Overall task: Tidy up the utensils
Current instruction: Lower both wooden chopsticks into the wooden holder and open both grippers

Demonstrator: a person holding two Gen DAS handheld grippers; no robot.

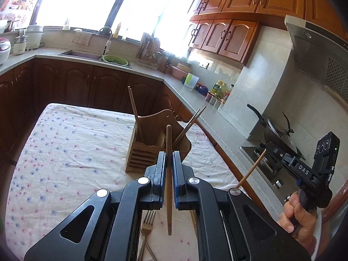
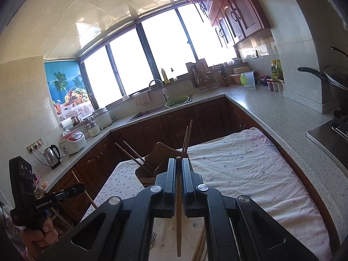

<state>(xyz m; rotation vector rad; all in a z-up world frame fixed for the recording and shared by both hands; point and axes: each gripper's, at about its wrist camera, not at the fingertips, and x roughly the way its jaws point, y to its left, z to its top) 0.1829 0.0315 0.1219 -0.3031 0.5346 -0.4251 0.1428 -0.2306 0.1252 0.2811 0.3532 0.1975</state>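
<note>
While the cloth-covered counter (image 1: 65, 143) fills the lower part of both views, a wooden utensil holder (image 1: 156, 139) stands on it holding several chopsticks. Each tongs is clamped narrowly on 1 chopstick: the left tongs (image 1: 169, 158) grips a chopstick (image 1: 168, 195) near mid-length, and the right tongs (image 2: 178, 169) grips another chopstick (image 2: 178, 217) near its upper end. These sticks look light, stiff and smooth, so they may pivot unless held near the middle. A fork (image 1: 149, 221) lies below, mostly hidden by the tongs; the holder's compartments are unclear.
</note>
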